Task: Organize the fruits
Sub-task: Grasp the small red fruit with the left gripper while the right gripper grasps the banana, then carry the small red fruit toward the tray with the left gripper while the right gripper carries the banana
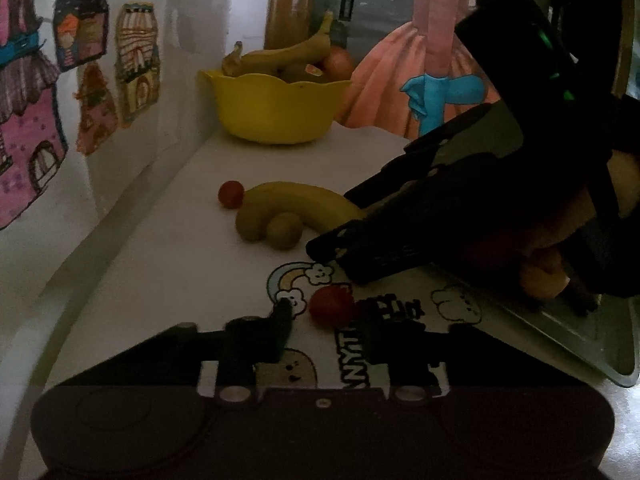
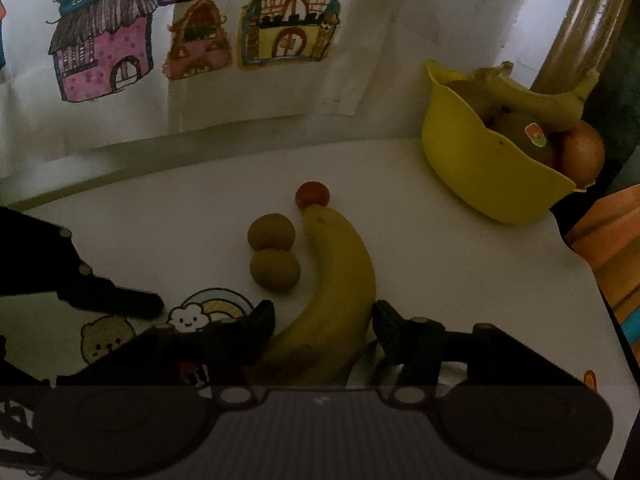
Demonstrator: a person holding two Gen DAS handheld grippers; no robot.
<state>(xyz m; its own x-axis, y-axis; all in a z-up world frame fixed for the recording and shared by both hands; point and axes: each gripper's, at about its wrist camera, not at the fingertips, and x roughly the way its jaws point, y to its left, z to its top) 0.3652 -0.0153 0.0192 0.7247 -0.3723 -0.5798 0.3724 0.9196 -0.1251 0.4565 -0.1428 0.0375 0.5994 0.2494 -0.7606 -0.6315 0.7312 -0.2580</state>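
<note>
A small red tomato [image 1: 331, 306] lies on the printed mat between the fingertips of my left gripper [image 1: 326, 314], which is shut on it. A yellow banana [image 2: 340, 272] lies on the white table [image 2: 460, 272]. My right gripper [image 2: 323, 314] is shut on the banana's near end, one pad on each side. In the left wrist view the right gripper [image 1: 336, 220] reaches in from the right onto the banana [image 1: 296, 200]. Two brown kiwis [image 2: 272, 250] and a second red tomato [image 2: 312, 194] lie beside the banana. A yellow bowl [image 2: 480, 168] holds bananas and round fruit.
A wall with house drawings [image 2: 100, 52] runs along the table's far side. A brown cylinder [image 1: 296, 4] stands behind the bowl [image 1: 276, 112]. A shiny tray [image 1: 592, 352] lies at the right under the right gripper. One finger of the left gripper [image 2: 120, 300] shows at the left.
</note>
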